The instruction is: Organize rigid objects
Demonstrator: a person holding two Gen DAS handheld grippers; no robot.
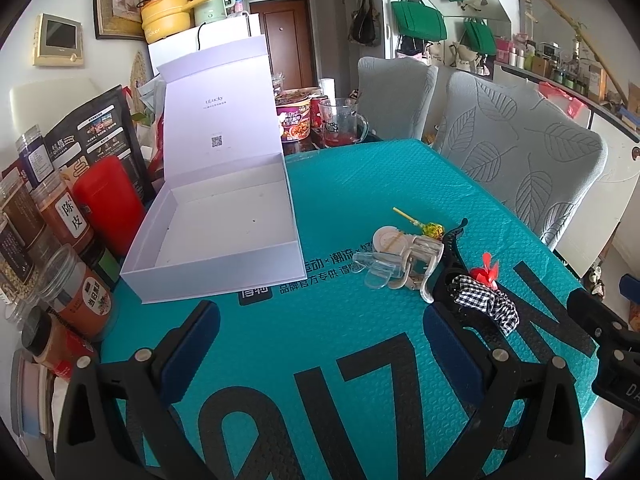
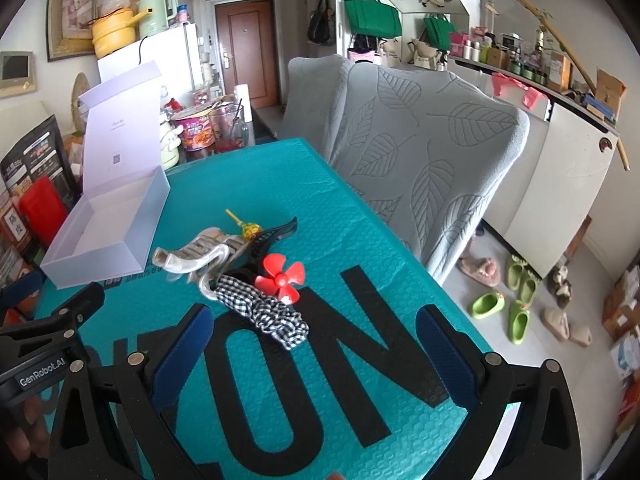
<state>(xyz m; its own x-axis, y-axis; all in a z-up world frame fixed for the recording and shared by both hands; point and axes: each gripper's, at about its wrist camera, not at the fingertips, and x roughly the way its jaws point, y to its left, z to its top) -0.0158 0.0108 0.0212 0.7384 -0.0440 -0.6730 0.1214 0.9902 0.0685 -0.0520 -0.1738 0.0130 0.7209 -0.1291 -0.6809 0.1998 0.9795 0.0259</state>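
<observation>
Blue-padded jaws of both grippers, left gripper [image 1: 320, 344] and right gripper [image 2: 312, 348], wide apart, empty.

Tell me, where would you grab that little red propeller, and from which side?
Probably by one blade on its open right side. The red propeller lies fairly flat, partly on the checkered cloth, with the black clip crowding its left. The right gripper, open and nearest, could come from the near right and pinch a blade edge.
</observation>
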